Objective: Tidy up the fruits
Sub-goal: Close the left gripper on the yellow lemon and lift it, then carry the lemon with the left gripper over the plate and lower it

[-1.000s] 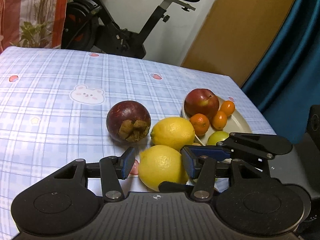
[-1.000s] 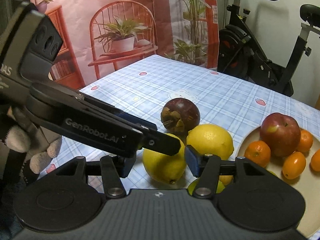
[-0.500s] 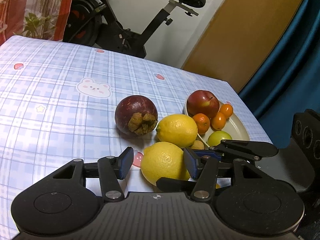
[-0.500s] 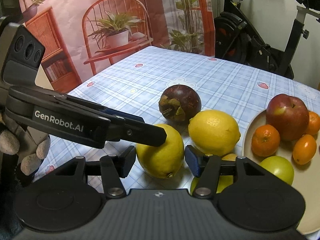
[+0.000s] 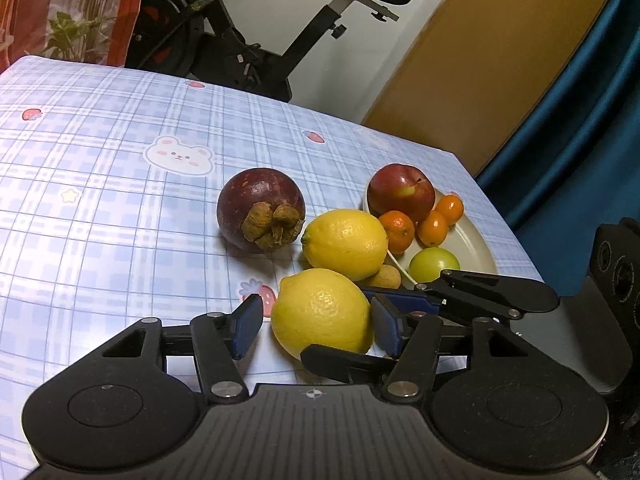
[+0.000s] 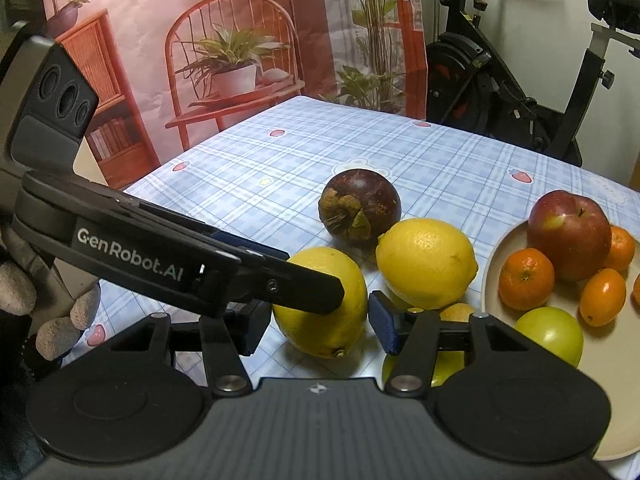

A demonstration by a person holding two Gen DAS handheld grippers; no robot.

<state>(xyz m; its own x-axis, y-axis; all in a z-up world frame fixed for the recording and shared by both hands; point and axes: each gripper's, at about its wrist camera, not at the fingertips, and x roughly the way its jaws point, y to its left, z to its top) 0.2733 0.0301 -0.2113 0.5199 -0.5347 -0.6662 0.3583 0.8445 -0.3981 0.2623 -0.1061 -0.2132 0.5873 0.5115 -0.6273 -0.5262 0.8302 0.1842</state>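
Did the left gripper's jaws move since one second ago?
Yes. Its jaws have just been opening: the left gripper now shows gaps on both sides of the near lemon between them.

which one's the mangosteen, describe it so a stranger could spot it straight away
Start at the beige plate of fruit on the blue checked tablecloth. Just off its rim lie two lemons; the mangosteen sits beyond the farther lemon. It is the only dark purple-brown fruit, with a dry brown calyx.
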